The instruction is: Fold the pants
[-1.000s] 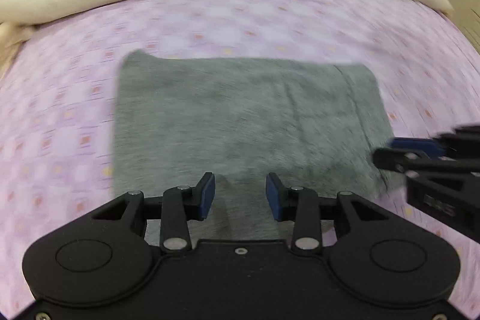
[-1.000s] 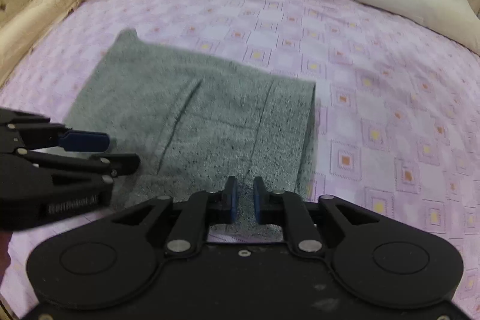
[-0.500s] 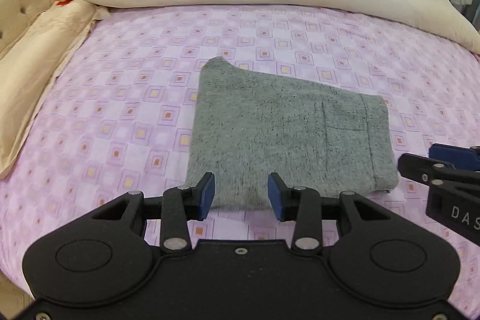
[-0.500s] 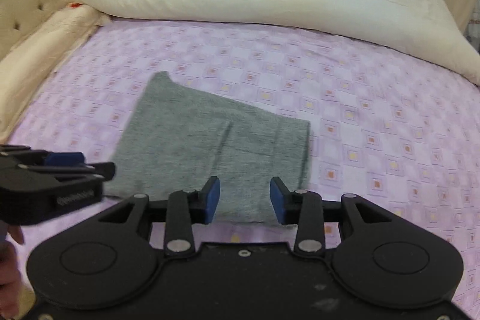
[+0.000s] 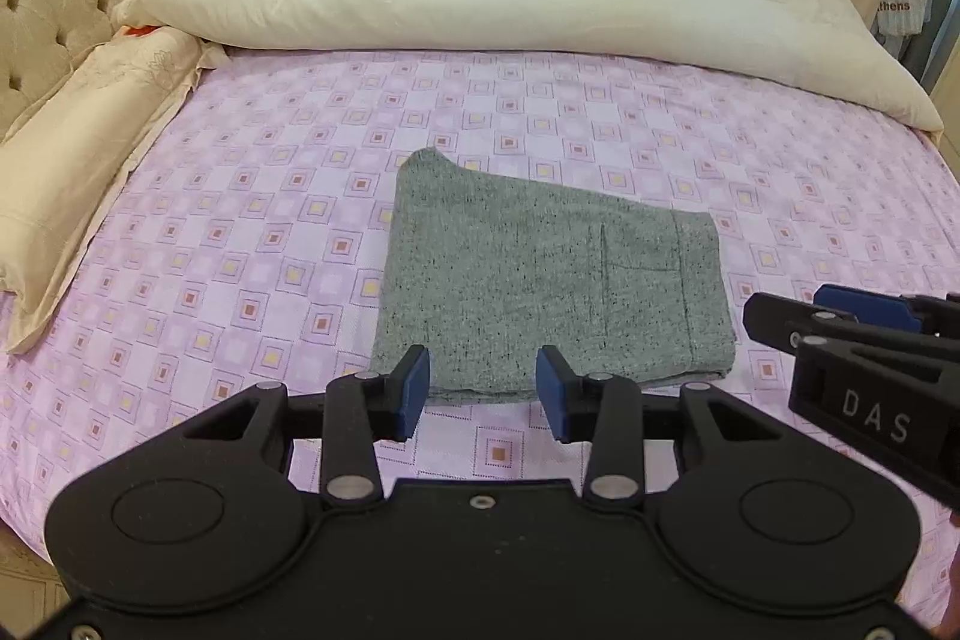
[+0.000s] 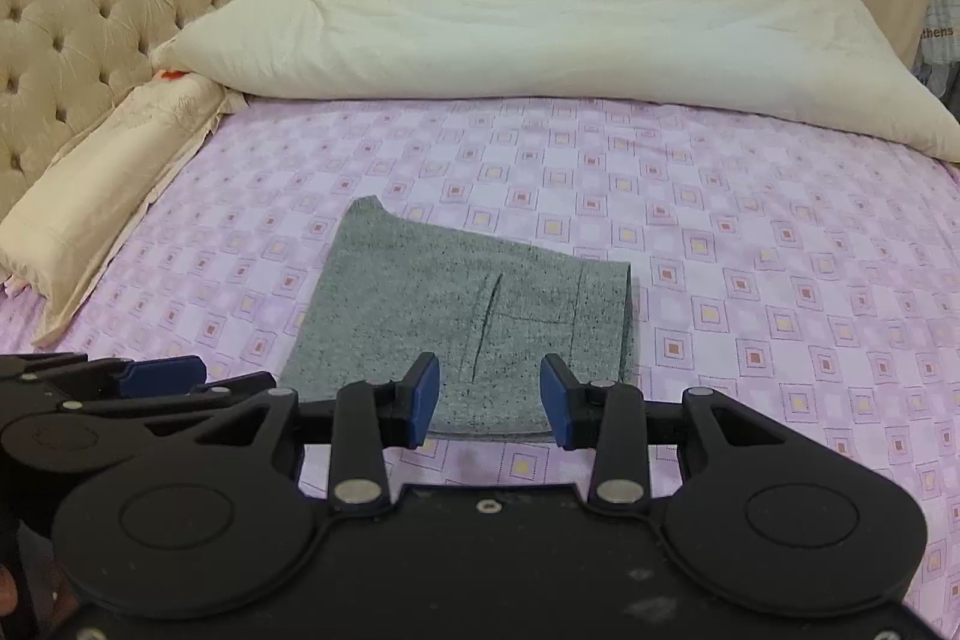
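We see folded pants (image 5: 546, 292) flat mid-bed, bare sheet (image 5: 240, 232) on every side. Left gripper (image 5: 483, 388) and right gripper (image 6: 489, 400) both above near edge, jaws apart, empty.

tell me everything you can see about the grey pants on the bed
The grey pants are speckled heather knit, folded into a flat, roughly rectangular bundle with one corner peaking at the far left. Dark seam lines mark the top layer near the right edge. They lie on the pink-patterned sheet, apart from the duvet. Neither gripper touches them.
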`<state>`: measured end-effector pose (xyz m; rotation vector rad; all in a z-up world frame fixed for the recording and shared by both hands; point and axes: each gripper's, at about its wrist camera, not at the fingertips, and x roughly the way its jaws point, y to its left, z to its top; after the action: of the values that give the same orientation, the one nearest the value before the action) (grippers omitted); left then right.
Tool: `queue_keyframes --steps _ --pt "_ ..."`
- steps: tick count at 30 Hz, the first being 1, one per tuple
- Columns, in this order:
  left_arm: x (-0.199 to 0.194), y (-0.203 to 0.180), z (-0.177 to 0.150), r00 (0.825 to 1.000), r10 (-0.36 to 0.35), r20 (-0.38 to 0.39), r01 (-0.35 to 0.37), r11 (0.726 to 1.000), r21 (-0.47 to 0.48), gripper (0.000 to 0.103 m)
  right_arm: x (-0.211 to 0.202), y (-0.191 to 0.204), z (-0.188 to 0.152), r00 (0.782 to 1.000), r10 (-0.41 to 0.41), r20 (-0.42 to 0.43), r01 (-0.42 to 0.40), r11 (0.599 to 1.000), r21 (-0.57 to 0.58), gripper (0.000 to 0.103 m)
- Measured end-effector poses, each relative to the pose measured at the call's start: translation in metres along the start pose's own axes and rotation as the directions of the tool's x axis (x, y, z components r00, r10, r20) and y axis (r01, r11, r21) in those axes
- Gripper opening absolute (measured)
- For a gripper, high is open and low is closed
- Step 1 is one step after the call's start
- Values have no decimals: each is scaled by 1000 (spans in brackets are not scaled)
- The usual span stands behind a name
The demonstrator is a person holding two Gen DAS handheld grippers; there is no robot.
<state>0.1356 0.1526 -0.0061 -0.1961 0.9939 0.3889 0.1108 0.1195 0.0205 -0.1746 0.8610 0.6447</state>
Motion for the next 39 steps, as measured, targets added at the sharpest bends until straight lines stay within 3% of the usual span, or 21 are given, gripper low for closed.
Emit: queue_keyframes --steps 39 --pt "7 4 0 1000 3 -22 -3 1000 1 49 0 0 3 1000 2 -21 -2 1000 24 40"
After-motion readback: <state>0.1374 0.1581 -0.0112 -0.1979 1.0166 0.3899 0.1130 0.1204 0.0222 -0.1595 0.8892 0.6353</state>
